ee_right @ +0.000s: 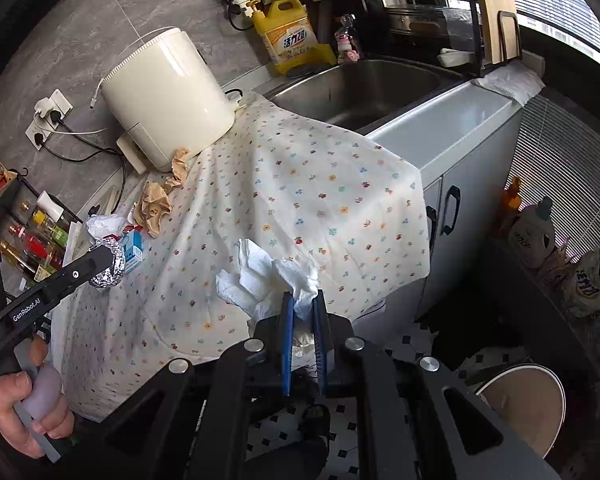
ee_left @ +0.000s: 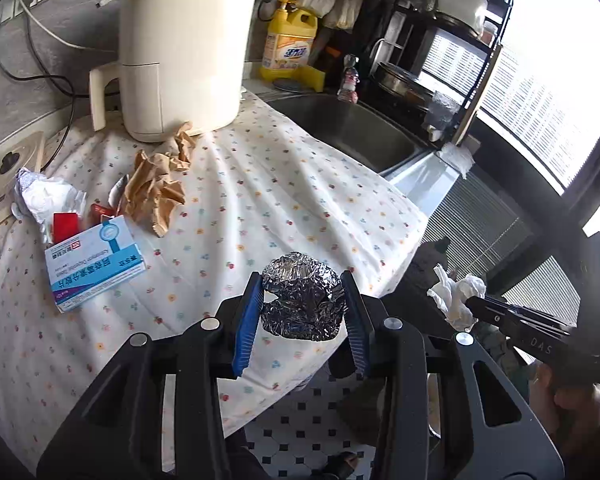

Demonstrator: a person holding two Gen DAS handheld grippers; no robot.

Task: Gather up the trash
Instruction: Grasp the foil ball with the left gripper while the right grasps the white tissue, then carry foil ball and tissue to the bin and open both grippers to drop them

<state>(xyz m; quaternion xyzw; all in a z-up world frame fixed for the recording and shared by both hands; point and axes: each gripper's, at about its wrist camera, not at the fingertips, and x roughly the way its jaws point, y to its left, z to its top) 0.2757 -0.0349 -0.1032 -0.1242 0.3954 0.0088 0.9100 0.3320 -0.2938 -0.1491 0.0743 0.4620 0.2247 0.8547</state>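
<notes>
A crumpled ball of silver foil [ee_left: 300, 300] sits between the blue pads of my left gripper [ee_left: 301, 280], which is shut on it above the front edge of the flowered cloth [ee_left: 260, 184]. My right gripper [ee_right: 303, 296] is shut on a crumpled white tissue [ee_right: 260, 276], held just off the counter's front. In the left wrist view the same tissue [ee_left: 456, 296] shows at the right. The foil ball [ee_right: 110, 264] shows at the left of the right wrist view. On the cloth lie crumpled brown paper [ee_left: 156, 188], a blue and white medicine box [ee_left: 96, 264], white crumpled paper [ee_left: 44, 196] and a red wrapper [ee_left: 66, 226].
A cream appliance [ee_left: 180, 60] stands at the back of the counter, with a steel sink [ee_left: 340, 128] and a yellow detergent bottle [ee_left: 288, 44] to its right. A round open bin [ee_right: 520, 404] stands on the tiled floor, bottles [ee_right: 40, 232] at the left.
</notes>
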